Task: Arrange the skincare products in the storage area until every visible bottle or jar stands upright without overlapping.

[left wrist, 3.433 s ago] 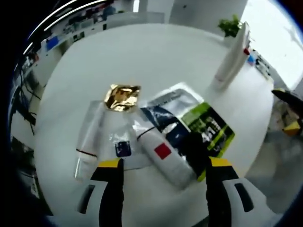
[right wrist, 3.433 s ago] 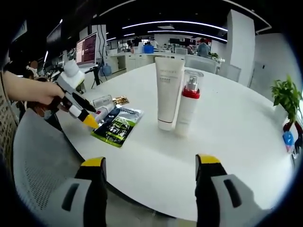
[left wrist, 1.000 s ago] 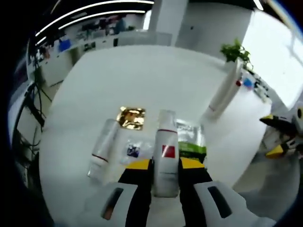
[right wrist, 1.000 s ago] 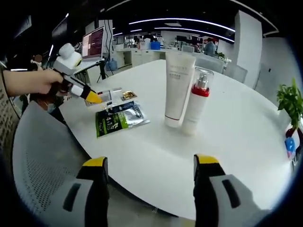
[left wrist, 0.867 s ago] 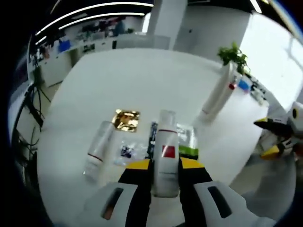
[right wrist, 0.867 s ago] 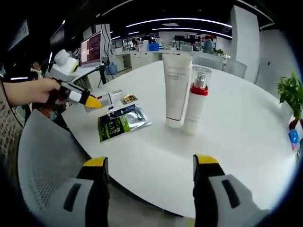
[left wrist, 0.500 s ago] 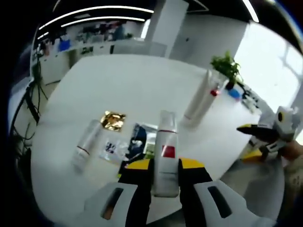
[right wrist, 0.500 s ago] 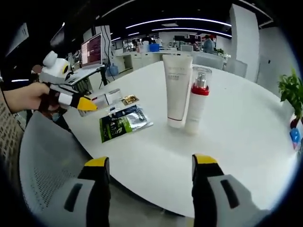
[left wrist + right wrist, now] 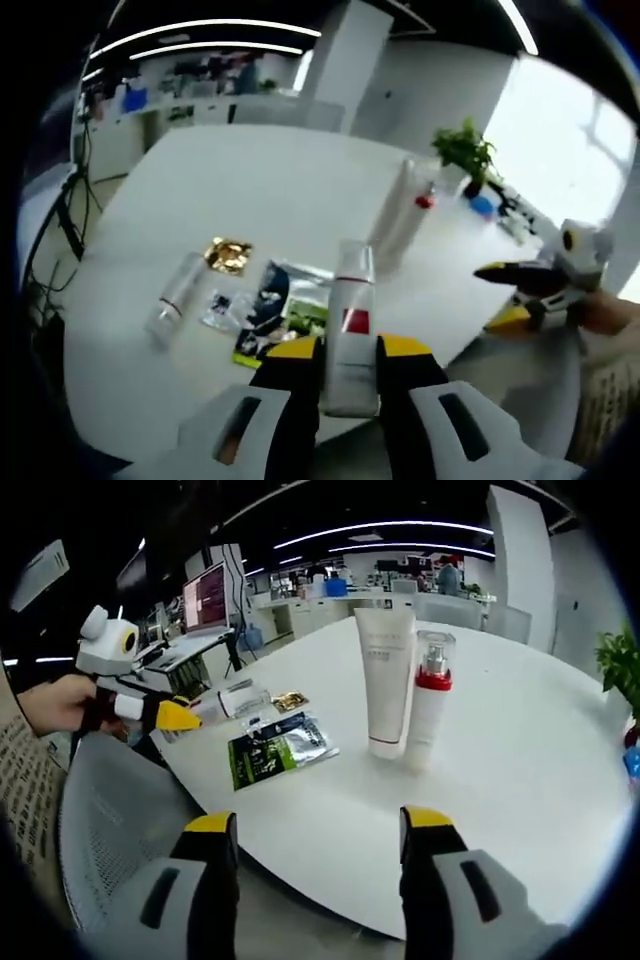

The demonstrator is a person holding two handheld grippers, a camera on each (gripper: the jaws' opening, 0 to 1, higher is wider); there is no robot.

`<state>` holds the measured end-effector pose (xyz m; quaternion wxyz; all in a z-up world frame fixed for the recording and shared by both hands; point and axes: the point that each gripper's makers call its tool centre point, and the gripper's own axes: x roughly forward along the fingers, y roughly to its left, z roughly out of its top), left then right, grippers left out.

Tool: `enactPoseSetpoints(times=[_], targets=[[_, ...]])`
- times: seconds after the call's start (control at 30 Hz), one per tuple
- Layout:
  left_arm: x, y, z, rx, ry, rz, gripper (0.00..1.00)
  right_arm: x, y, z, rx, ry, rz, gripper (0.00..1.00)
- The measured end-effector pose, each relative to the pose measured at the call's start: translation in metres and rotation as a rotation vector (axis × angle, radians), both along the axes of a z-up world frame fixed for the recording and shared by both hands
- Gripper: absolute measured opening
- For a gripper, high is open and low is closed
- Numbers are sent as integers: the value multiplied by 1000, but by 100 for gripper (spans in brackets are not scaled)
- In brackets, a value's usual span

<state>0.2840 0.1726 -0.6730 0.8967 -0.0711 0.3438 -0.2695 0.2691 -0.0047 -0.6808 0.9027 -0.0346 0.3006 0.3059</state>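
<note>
Bottle, white with red square label (image 9: 349,330): pinched between the jaws of the left gripper (image 9: 348,350), lifted clear of the round white table (image 9: 280,180), cap end pointing away from the camera along the jaws.

Upright stock: tall white tube (image 9: 386,680) and red-collared pump bottle (image 9: 430,712), standing just beside each other near the table's middle.

Flat stock: small white tube (image 9: 172,295) lying on its side; gold sachet (image 9: 228,254); clear sachet (image 9: 224,308); green-and-black sachet (image 9: 281,746) with a silvery end, near the table edge.

Right gripper (image 9: 315,830): jaws spread, nothing between them, hanging off the near edge of the table.

Risks, judged: the held bottle is gripped low on its body, so it may pivot or slip as it is turned upright; set down on a sachet it would overlap and rock; placed too near the standing pair, a nudge could topple the slender pump bottle.

Pose: a hand (image 9: 55,704) at the left of the right gripper view carries the left gripper level, beyond the table's rim, yellow tips toward the sachets.
</note>
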Motion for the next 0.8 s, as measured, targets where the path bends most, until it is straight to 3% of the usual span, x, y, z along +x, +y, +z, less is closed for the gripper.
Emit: enactPoseSetpoints(times=[0.1,0.33,0.5,0.63,0.8], targets=[[-3,-3,4,-19,-15,-10,18,1,0,8,26,-7,-7,64],[-9,-16,21,-60,-62,-37,18,5,44,46,271,-19,11,62],[-12,-27,31,-54,-94,-70,18,8,74,72,559,36,-16,61],[-13,-32,41,-58,-120,-85,18,10,79,80,674,67,-44,60],[-17,-43,55,-63,-158,-118,18,7,80,76,780,145,-72,60]])
